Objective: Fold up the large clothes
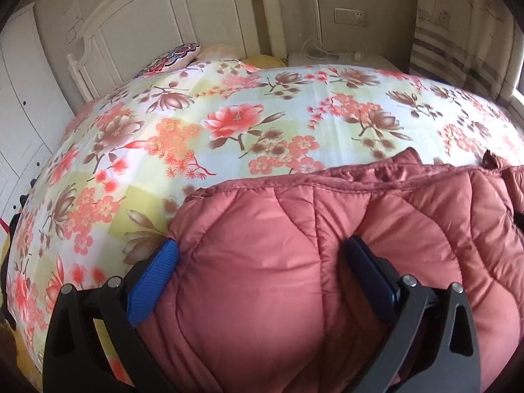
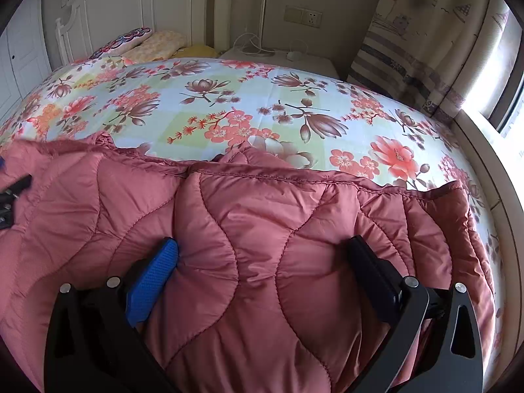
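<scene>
While spread sideways, quilted jacket (image 2: pixel 249 229) edges toward headboard (image 2: pixel 137 6).

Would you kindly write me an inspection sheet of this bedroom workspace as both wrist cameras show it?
Surface: bed with floral sheet, smooth, far half bare.
Job's things: pink quilted jacket lies across the near part of the bed, puffy, its stitched edge toward the headboard.
Clutter: patterned pillow and yellow cushion at the head of the bed.
Grippers: left gripper and right gripper both have jaws spread wide with jacket padding bulging between them; neither is clamped.
Cables: white cord looped on the bedside table.
Surroundings: white headboard, wall socket, curtain beside a bright window.
</scene>
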The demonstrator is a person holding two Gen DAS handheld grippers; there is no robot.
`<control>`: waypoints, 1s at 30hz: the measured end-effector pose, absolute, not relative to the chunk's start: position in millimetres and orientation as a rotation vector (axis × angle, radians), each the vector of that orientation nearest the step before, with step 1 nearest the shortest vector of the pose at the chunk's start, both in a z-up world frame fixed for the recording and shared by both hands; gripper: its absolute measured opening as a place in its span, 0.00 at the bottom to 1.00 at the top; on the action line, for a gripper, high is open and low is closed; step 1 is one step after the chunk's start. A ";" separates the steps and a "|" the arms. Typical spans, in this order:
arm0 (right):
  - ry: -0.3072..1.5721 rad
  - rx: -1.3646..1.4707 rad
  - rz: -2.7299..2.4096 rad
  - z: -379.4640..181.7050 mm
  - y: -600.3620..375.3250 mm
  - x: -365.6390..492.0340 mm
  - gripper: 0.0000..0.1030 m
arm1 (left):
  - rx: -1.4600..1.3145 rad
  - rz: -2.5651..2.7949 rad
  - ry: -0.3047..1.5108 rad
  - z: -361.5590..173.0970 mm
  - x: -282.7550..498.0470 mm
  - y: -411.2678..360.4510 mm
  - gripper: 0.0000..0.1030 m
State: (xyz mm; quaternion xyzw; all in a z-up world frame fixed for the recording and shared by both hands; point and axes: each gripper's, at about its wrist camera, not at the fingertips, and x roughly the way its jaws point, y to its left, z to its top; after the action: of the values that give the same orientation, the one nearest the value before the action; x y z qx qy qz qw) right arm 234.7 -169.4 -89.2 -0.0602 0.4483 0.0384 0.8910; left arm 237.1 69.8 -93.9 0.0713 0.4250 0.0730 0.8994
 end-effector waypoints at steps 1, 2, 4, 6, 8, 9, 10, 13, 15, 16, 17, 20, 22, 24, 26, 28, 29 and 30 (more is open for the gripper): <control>0.934 -0.125 0.081 -88.9 -169.5 235.5 0.96 | 0.168 0.159 0.878 -94.7 236.7 67.0 0.98; 0.944 -0.118 0.086 -87.9 -170.2 236.9 0.96 | 0.184 0.164 0.876 -95.0 236.4 65.0 0.98; 0.970 -0.130 0.059 -80.5 -167.9 234.8 0.96 | 0.181 0.163 0.876 -94.9 236.0 63.9 0.98; 0.947 -0.111 0.065 -64.0 -160.1 220.7 0.95 | 0.159 0.152 0.880 -94.1 234.3 66.7 0.98; 0.876 -0.100 0.197 -42.1 -137.4 194.2 0.96 | 0.155 0.150 0.880 -95.8 236.2 67.2 0.98; 0.858 -0.129 0.233 -37.6 -126.5 184.7 0.96 | 0.159 0.152 0.879 -95.6 235.6 67.1 0.98; 0.842 -0.192 0.276 -36.1 -108.3 172.4 0.96 | 0.163 0.152 0.878 -96.4 238.0 67.2 0.98; 0.869 -0.376 0.326 -65.9 -67.8 160.1 0.95 | 0.160 0.156 0.874 -94.9 236.7 67.7 0.98; 0.818 -0.313 0.346 -78.6 -72.6 163.7 0.96 | 0.147 0.154 0.878 -93.9 236.6 69.8 0.98; 0.840 -0.264 0.365 -80.7 -79.1 168.6 0.96 | 0.146 0.152 0.881 -93.4 237.1 68.9 0.98; 0.869 -0.211 0.386 -81.0 -86.5 174.0 0.96 | 0.146 0.149 0.885 -91.8 237.1 68.9 0.98; 0.887 -0.178 0.406 -80.6 -93.0 177.6 0.96 | 0.154 0.196 0.874 -79.2 228.8 67.0 0.98; 0.874 -0.193 0.394 -79.2 -90.9 175.1 0.96 | 0.138 0.230 0.781 -57.9 203.4 65.3 0.98; 0.871 -0.192 0.394 -78.8 -91.3 175.5 0.96 | 0.143 0.229 0.720 -50.5 179.0 63.5 0.98; 0.872 -0.186 0.395 -80.2 -92.2 172.9 0.96 | 0.174 0.290 0.732 -62.8 169.8 65.7 0.98; 0.868 -0.188 0.394 -81.3 -91.0 173.2 0.96 | 0.188 0.316 0.773 -84.9 170.6 70.2 0.98; 0.865 -0.187 0.396 -81.0 -90.9 172.5 0.96 | 0.146 0.306 0.772 -87.1 169.2 75.0 0.98; 0.864 -0.188 0.394 -81.1 -90.8 171.3 0.96 | 0.127 0.310 0.767 -84.9 168.9 77.1 0.98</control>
State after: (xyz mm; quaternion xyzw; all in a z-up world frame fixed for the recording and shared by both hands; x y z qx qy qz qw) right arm 171.3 -90.8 -81.1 -0.0901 0.4152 0.1896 0.8852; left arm 168.9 77.1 -84.9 0.0617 0.3722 0.1505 0.9138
